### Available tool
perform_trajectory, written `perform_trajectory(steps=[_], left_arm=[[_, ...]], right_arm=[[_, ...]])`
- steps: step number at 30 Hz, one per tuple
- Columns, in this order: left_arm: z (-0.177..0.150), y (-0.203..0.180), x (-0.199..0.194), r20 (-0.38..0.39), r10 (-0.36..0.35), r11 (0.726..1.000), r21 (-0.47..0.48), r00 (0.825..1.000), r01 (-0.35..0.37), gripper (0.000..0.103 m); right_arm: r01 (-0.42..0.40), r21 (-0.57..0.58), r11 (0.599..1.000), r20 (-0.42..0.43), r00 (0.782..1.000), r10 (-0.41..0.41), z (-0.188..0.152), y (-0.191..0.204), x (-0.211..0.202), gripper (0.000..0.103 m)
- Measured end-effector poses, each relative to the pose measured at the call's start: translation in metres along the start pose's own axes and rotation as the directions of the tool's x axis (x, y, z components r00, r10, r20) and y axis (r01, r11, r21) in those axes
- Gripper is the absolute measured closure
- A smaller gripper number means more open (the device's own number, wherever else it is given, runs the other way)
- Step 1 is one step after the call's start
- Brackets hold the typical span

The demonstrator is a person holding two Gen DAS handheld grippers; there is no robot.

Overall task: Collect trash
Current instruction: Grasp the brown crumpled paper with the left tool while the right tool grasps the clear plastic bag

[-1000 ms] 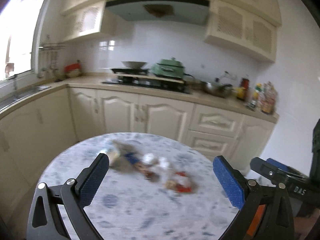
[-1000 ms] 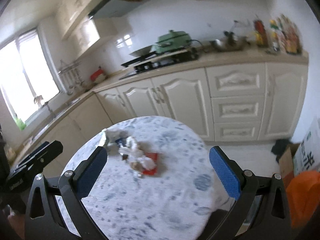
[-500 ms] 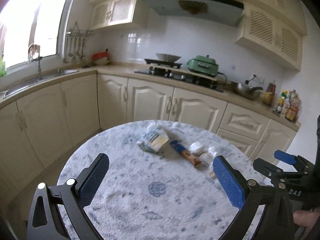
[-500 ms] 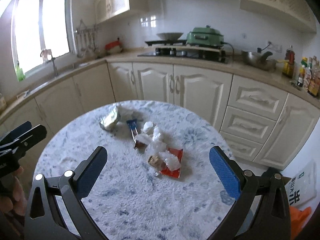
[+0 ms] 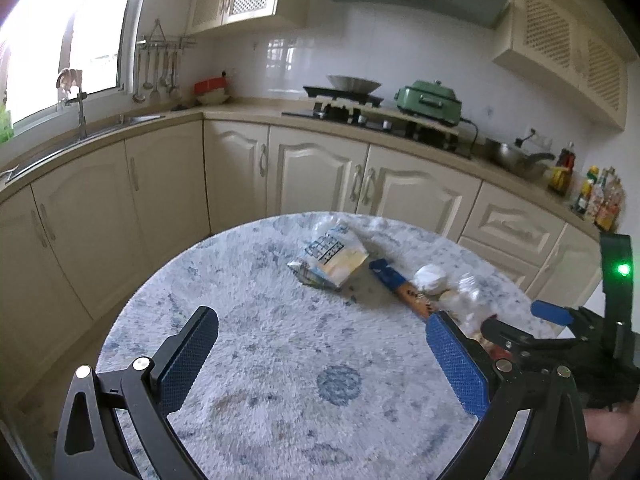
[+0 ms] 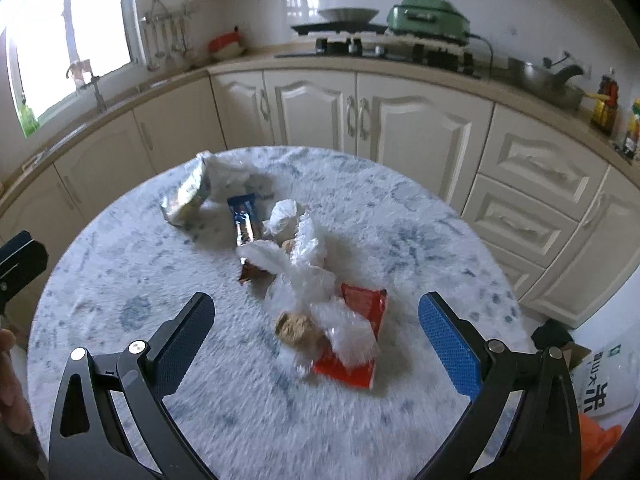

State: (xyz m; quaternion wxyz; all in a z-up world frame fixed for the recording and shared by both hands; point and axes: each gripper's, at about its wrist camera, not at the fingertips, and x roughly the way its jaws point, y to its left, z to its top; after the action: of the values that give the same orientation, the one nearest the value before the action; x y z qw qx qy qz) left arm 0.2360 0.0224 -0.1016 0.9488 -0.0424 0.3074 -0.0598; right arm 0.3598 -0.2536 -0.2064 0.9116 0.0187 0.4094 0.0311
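Trash lies in a loose row on the round blue-white table [image 6: 120, 280]: a silver and yellow snack bag [image 6: 188, 196], a blue bar wrapper [image 6: 244, 216], crumpled white tissues [image 6: 304, 252], a red wrapper [image 6: 356, 336] and a brown crumb lump [image 6: 296, 326]. My right gripper [image 6: 316, 344] is open and empty, just above and around the red wrapper end. My left gripper [image 5: 320, 360] is open and empty over bare table, short of the snack bag [image 5: 332, 256], the blue wrapper [image 5: 396, 284] and the tissues [image 5: 432, 278].
Cream kitchen cabinets [image 5: 312, 176] ring the table behind, with a stove [image 5: 348, 100], a green cooker [image 5: 428, 102] and bottles [image 5: 600, 196] on the counter. A sink [image 5: 80, 128] is at the left. A printed bag [image 6: 600, 380] and something orange [image 6: 600, 444] are on the floor at the right.
Both grippers have come down and closer to the table. The right one has moved in over the red wrapper. Both stay open.
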Motion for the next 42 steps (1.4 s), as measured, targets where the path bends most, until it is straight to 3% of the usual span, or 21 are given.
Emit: perform_trajectory(steps=[3,6,8,10,16,21,30,33,34,35,36,37,38,42], left_arm=[[0.003,0.000,0.023,-0.030,0.003,1.000,0.003,1.000,-0.003,0.001],[0.005,0.000,0.041,-0.057,-0.002,1.000,0.006,0.998,0.002,0.001],[0.003,-0.004,0.050,-0.070,-0.001,1.000,0.011,0.998,0.002,0.001],[0.002,-0.007,0.057,-0.076,-0.002,1.000,0.013,0.997,0.003,0.001],[-0.001,-0.024,0.066,-0.090,-0.040,0.999,0.029,0.995,0.043,0.001],[-0.006,-0.057,0.076,-0.115,-0.080,0.993,0.074,0.990,0.089,0.001],[-0.014,-0.109,0.115,-0.165,-0.057,0.980,0.181,0.985,0.088,0.001],[-0.023,-0.118,0.128,-0.225,-0.105,0.971,0.188,0.969,0.149,0.022],[-0.026,-0.120,0.133,-0.258,-0.121,0.968,0.183,0.959,0.171,0.042],[-0.029,-0.123,0.138,-0.293,-0.130,0.967,0.175,0.947,0.187,0.053],[-0.028,-0.125,0.137,-0.273,-0.123,0.967,0.184,0.954,0.177,0.058],[-0.027,-0.124,0.137,-0.280,-0.144,0.964,0.177,0.949,0.199,0.080],[-0.028,-0.123,0.139,-0.292,-0.154,0.964,0.167,0.944,0.209,0.085],[-0.032,-0.113,0.132,-0.276,-0.173,0.963,0.152,0.945,0.221,0.085]], right_arm=[[-0.009,-0.016,1.000,-0.036,0.999,0.008,0.006,-0.001,0.023,0.006],[-0.015,-0.048,0.999,-0.087,0.996,0.010,0.008,0.000,0.045,0.026],[-0.032,-0.043,0.999,-0.103,0.994,0.028,0.007,-0.002,0.052,0.058],[-0.061,-0.038,0.997,-0.093,0.994,0.057,0.006,-0.002,0.050,0.073],[-0.145,0.034,0.989,-0.008,0.989,0.145,0.000,-0.012,0.016,0.077],[-0.166,0.114,0.980,0.016,0.986,0.165,-0.011,-0.036,-0.004,0.077],[-0.199,0.197,0.960,0.031,0.980,0.197,-0.032,-0.066,-0.011,0.077],[-0.206,0.204,0.957,0.033,0.979,0.203,-0.036,-0.071,-0.012,0.077],[-0.209,0.207,0.956,0.034,0.978,0.207,-0.037,-0.072,-0.013,0.077],[-0.211,0.210,0.955,0.035,0.977,0.208,-0.038,-0.073,-0.014,0.077],[-0.212,0.211,0.954,0.036,0.977,0.209,-0.039,-0.073,-0.015,0.077],[-0.213,0.213,0.953,0.038,0.977,0.210,-0.040,-0.074,-0.017,0.077],[-0.215,0.216,0.952,0.042,0.976,0.211,-0.042,-0.074,-0.019,0.077],[-0.215,0.217,0.952,0.053,0.977,0.209,-0.047,-0.073,-0.030,0.077]])
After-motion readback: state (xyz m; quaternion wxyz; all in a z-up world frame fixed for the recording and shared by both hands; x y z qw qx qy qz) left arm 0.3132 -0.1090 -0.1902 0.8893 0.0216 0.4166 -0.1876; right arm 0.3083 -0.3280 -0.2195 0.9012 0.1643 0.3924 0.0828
